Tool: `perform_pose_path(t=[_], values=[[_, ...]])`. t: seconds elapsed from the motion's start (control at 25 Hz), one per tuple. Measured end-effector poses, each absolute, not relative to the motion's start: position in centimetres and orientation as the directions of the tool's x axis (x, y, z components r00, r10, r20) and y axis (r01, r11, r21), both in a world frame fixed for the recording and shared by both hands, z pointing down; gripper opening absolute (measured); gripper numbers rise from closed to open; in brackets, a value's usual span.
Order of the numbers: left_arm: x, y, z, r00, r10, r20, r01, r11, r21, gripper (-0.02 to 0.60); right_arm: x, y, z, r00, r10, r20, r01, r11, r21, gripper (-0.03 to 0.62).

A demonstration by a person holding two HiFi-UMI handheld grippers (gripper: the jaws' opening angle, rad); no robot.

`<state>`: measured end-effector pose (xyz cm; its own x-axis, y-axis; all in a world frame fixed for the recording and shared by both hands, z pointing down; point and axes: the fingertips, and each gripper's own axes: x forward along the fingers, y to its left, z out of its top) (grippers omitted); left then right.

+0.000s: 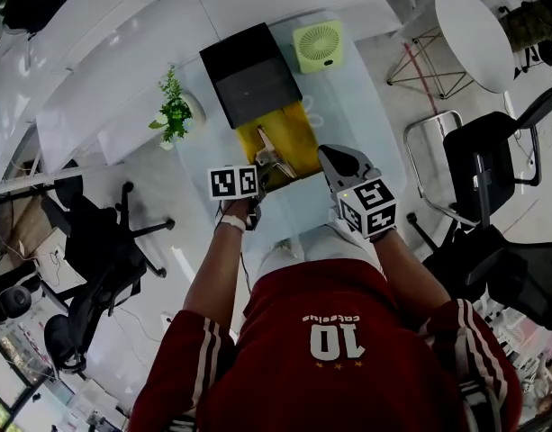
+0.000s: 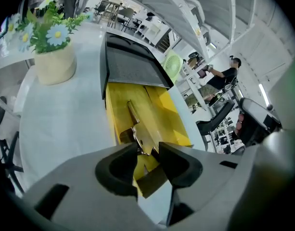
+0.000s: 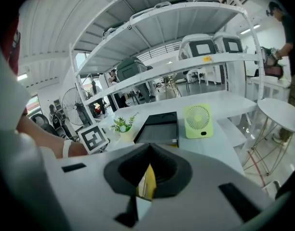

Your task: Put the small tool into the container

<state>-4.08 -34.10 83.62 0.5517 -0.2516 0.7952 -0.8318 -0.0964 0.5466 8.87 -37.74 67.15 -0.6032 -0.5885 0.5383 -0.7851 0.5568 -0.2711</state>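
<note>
An open yellow container (image 1: 298, 126) with a raised black lid (image 1: 251, 75) stands on the white table. My left gripper (image 1: 260, 171) hangs over the container's near end, shut on a small brass-coloured metal tool (image 2: 137, 125) that points into the yellow container (image 2: 173, 117). In the left gripper view the jaws (image 2: 148, 147) pinch the tool's near end. My right gripper (image 1: 337, 158) is to the right of the container, shut with nothing between its jaws. In the right gripper view the shut right gripper (image 3: 149, 150) faces the lid (image 3: 159, 127).
A green desk fan (image 1: 318, 46) stands behind the container to the right, and a potted plant (image 1: 175, 111) to the left. Black office chairs (image 1: 100, 241) flank the table, with a round white table (image 1: 474, 34) at the far right. White shelving (image 3: 185, 37) rises behind.
</note>
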Motion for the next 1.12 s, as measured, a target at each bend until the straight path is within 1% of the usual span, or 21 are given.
perform_pose_path(t=[0.28,0.52,0.84,1.12], values=[[-5.5,-34.0,82.8,0.546,-0.285,0.788,-0.834,-0.093,0.544,0.147,8.7,-37.3,65.9,-0.598,-0.598,0.534,-0.789,0.557,-0.259,0.005],[-6.7,-33.5,80.6,0.545,-0.344,0.765,-0.832,-0.108,0.544,0.147,8.3,-36.3,64.1,-0.588,-0.62,0.519,-0.797,0.555,-0.24,0.005],[-8.5,-30.7,75.3,0.561,-0.447,0.697,-0.815,-0.15,0.56,0.147,8.0,-33.4,60.8,-0.564,-0.665,0.489,-0.818,0.533,-0.218,0.006],[-8.9,-26.7,69.8,0.598,-0.526,0.604,-0.783,-0.224,0.58,0.146,7.2,-28.8,57.0,-0.547,-0.707,0.448,-0.833,0.515,-0.203,0.006]])
